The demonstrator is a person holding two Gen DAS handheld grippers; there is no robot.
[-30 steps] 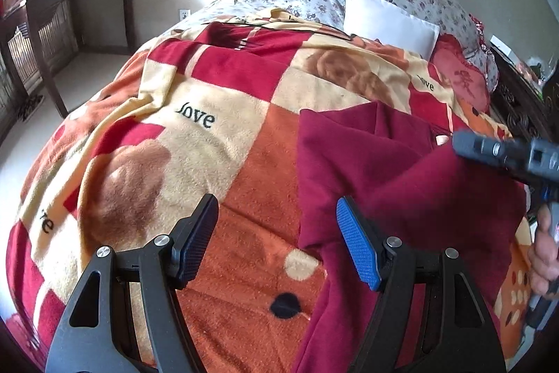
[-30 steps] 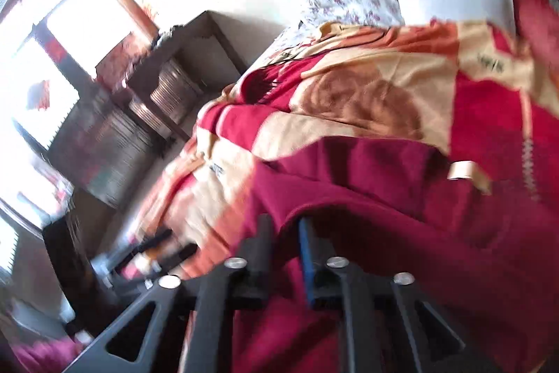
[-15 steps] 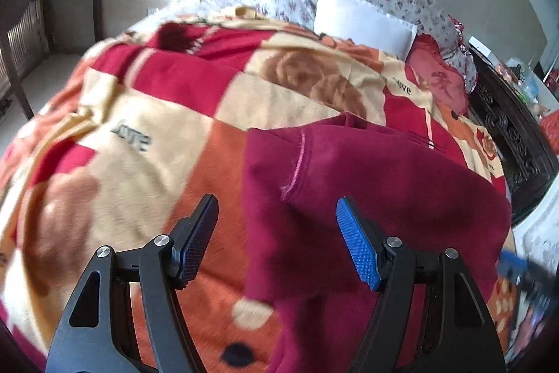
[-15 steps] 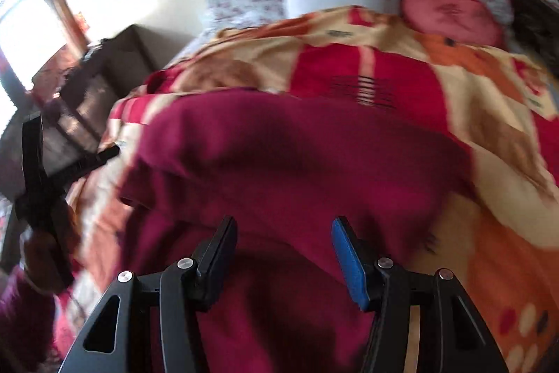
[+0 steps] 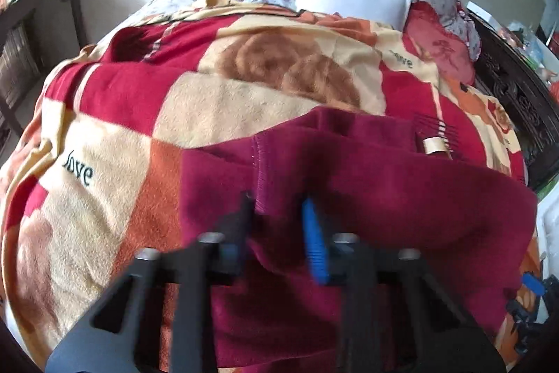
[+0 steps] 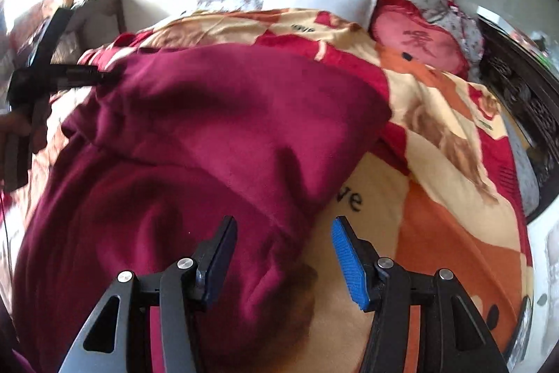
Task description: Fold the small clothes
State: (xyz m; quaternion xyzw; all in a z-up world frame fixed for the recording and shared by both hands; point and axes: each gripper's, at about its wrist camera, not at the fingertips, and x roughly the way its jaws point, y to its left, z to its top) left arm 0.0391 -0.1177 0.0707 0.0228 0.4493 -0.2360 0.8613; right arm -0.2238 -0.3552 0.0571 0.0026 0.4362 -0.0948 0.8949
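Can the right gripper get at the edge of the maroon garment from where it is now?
Probably yes: the right gripper is open above the maroon garment's right edge, with only blanket beside it and nothing in between.

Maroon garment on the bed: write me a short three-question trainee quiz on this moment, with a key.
1. True or false: the right gripper is clamped on the white pillow.
2. What is the left gripper pinching? A) the maroon garment B) the floral pillow C) the red cushion
3. Which word is printed on the blanket?

Key
1. False. Its jaws have just been opening and now stand open above the garment's edge, with the pads pressing nothing.
2. A. Its jaws have just been closing, and a fold of the garment sits between them.
3. "love"
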